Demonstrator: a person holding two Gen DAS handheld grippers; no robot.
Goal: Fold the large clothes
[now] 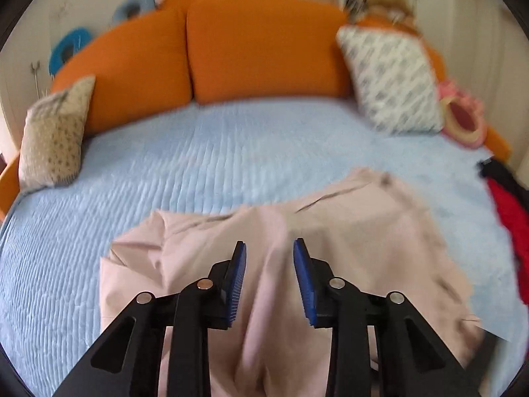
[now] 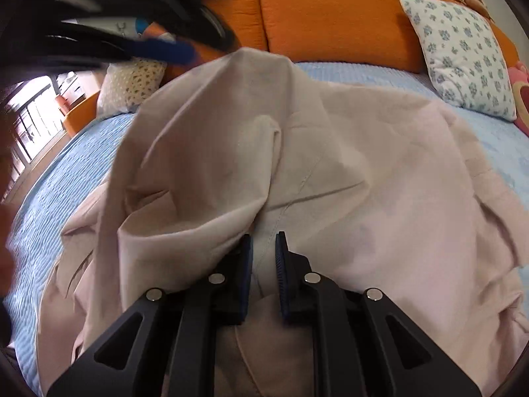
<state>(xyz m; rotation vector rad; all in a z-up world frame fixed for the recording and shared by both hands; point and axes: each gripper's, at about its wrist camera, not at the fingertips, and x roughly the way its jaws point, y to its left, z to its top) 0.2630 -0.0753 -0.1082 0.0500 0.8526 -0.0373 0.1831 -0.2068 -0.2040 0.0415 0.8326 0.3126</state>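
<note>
Pink garment spread crumpled on blue bedspread, near the orange cushions. Left gripper above garment, parted, nothing between the pads. Right gripper nearly closed, pinching a garment fold.
</note>
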